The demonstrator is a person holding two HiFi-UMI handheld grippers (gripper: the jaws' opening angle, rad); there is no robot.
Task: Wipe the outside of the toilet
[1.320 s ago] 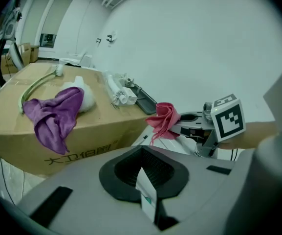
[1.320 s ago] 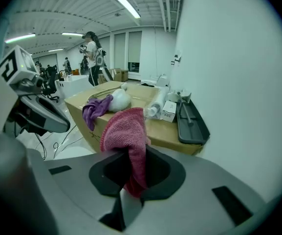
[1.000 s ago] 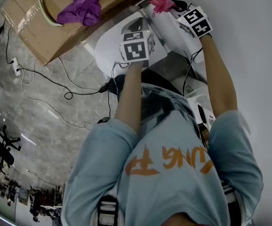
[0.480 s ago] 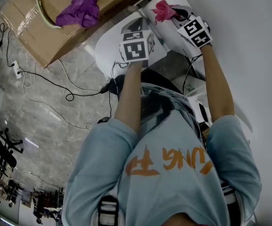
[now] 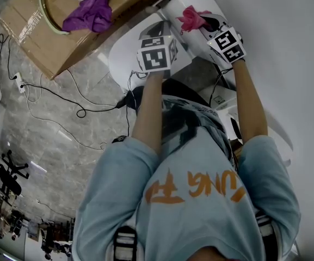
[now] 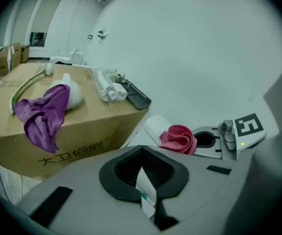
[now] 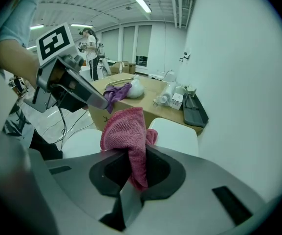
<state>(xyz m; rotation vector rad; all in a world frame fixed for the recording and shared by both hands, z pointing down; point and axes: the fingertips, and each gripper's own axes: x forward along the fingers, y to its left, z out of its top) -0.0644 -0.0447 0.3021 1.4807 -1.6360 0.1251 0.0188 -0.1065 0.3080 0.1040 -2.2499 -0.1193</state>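
Your right gripper [image 7: 131, 153] pinches the pink cloth [image 7: 125, 129] beside the toilet [image 7: 176, 135], while your left gripper [image 6: 142, 169] is pressed together, empty.

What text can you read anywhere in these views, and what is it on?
"大卫伯爵": black print on the side of the cardboard box.
Orange lettering on the person's shirt: upside down here, not clearly readable.
Packets atop the box: print too small to read.
Left cube and right cube: square markers only, no words.
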